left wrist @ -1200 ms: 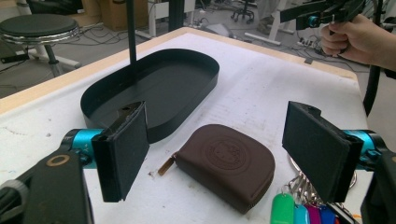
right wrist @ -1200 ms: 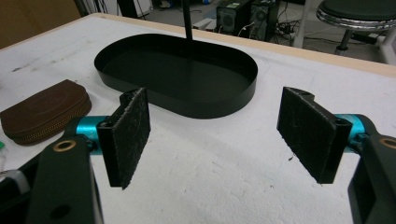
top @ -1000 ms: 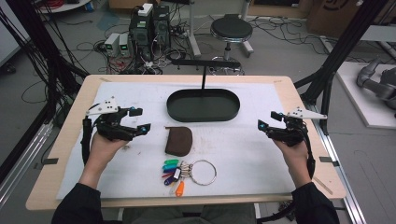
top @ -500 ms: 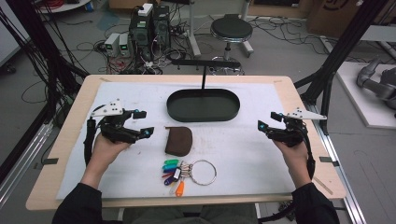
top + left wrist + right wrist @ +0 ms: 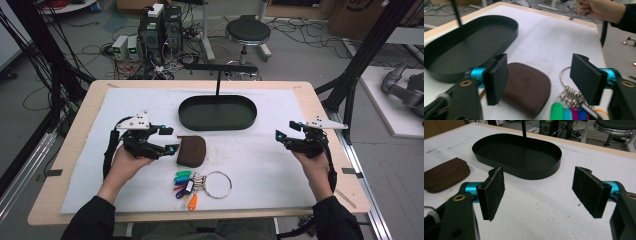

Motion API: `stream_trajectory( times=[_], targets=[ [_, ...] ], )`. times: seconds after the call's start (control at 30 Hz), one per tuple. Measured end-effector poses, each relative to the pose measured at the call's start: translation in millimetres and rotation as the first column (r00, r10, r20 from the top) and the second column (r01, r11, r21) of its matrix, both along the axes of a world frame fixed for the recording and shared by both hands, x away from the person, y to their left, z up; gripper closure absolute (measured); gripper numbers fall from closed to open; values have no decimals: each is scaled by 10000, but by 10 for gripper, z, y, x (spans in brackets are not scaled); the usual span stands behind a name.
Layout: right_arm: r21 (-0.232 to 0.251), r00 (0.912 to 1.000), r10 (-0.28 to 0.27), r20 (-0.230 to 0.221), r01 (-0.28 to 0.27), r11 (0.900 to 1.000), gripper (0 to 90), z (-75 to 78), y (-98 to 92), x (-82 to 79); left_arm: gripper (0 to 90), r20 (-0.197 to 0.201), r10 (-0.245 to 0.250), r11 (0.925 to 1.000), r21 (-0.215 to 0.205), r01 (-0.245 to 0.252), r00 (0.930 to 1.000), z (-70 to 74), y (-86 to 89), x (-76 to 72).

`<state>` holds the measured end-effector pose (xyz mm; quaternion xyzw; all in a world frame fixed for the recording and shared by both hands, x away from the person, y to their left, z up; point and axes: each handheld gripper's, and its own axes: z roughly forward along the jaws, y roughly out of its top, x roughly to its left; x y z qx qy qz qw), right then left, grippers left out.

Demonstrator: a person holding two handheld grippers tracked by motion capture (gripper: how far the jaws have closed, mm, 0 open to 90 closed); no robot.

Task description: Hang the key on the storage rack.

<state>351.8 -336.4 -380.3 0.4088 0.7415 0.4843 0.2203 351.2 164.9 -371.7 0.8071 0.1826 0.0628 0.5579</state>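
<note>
A brown zip pouch (image 5: pixel 191 150) (image 5: pixel 527 88) (image 5: pixel 445 174) lies on the white mat near the table's middle. Just below it rests a key ring with coloured tags (image 5: pixel 200 184) (image 5: pixel 570 105). My left gripper (image 5: pixel 167 140) (image 5: pixel 541 80) hovers open right beside the pouch's left edge, jaws wide, nothing between them. A black oval tray (image 5: pixel 218 112) (image 5: pixel 461 45) (image 5: pixel 519 155) sits behind the pouch. My right gripper (image 5: pixel 284 132) (image 5: pixel 541 192) is open over bare mat at the right, apart from everything.
A thin black post (image 5: pixel 218 82) rises behind the tray, carrying a crossbar. The wooden table edge (image 5: pixel 320 107) borders the mat. The other hand (image 5: pixel 599 10) appears far off in the left gripper view. A stool (image 5: pixel 247 32) and electronics stand on the floor beyond.
My left gripper has slid rightward toward the brown pouch and now sits next to its left edge. The right gripper has stayed put.
</note>
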Motion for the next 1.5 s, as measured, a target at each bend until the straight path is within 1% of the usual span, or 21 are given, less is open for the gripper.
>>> stream_trajectory(
  times=[0.23,0.33,0.37,0.43,0.57,0.63,0.7,0.73,0.83,0.93,1.0,1.03,1.1,1.13,1.17,1.3,1.37,1.4,1.43,1.47,1.5],
  targets=[
    [2,10000,-19,29,19,10000,268,-4,-18,-20,387,-194,-655,9976,200,659,9977,-38,-383,-34],
    [-19,10000,-20,54,20,10000,269,-8,-28,-32,409,-159,-1023,9932,540,1030,9946,-68,-556,-55],
    [-19,10000,-20,54,20,10000,269,-8,-28,-32,415,-159,-1023,9932,540,1030,9946,-68,-556,-55],
    [-25,10000,-19,41,19,10000,270,-10,-28,-41,431,-111,-1223,9893,785,1228,9924,-97,-673,-62],
    [-67,10000,0,40,1,10000,271,-16,-26,-47,447,-175,-1401,9840,1089,1411,9900,-147,-788,-62],
    [-81,10000,-1,20,1,10000,271,-18,-26,-53,478,-284,-1614,9759,1441,1638,9865,-205,-890,-57],
    [-92,10000,-11,15,11,10000,272,-19,-26,-55,484,-354,-1628,9757,1431,1662,9860,-222,-919,-62],
    [-92,10000,-12,18,12,10000,272,-20,-27,-57,495,-394,-1749,9695,1674,1791,9838,-244,-958,-58],
    [-129,10000,-18,30,18,9999,272,-24,-34,-63,532,-502,-1763,9629,1982,1828,9831,-290,-1038,-58],
    [-156,10000,-17,53,18,9999,272,-25,-37,-66,589,-584,-1878,9518,2357,1963,9805,-336,-1112,-58],
    [-159,10000,-39,24,39,9999,274,-27,-37,-71,648,-627,-1829,9460,2603,1930,9811,-363,-1161,-63],
    [-175,10000,-35,10,35,9998,274,-29,-38,-71,670,-654,-1824,9403,2799,1935,9810,-373,-1182,-59],
    [-189,10000,-44,5,44,9998,274,-31,-39,-70,677,-745,-1897,9350,2906,2033,9790,-402,-1227,-57],
    [-203,10000,-43,14,44,9998,274,-32,-41,-68,684,-758,-1973,9293,3030,2111,9774,-408,-1243,-58],
    [-194,10000,-39,15,40,9998,274,-33,-41,-67,711,-797,-1960,9283,3059,2111,9774,-422,-1265,-65],
    [-190,10000,-34,23,34,9998,274,-32,-42,-67,738,-901,-2044,9104,3485,2231,9747,-473,-1318,-59],
    [-181,10000,-33,7,33,9998,274,-32,-40,-69,751,-1011,-1978,9077,3566,2211,9750,-502,-1333,-54],
    [-192,10000,-27,29,27,9998,274,-32,-41,-68,751,-991,-2003,9026,3683,2230,9747,-509,-1336,-44],
    [-191,10000,-29,22,29,9998,274,-32,-40,-69,751,-1032,-1960,9013,3728,2206,9752,-521,-1340,-43],
    [-185,10000,-35,12,35,9998,275,-32,-40,-68,760,-1015,-1960,8954,3869,2202,9753,-539,-1350,-34],
    [-177,10000,-28,3,28,9998,274,-33,-39,-68,763,-1015,-1960,8954,3869,2202,9753,-539,-1350,-34]
  ],
)
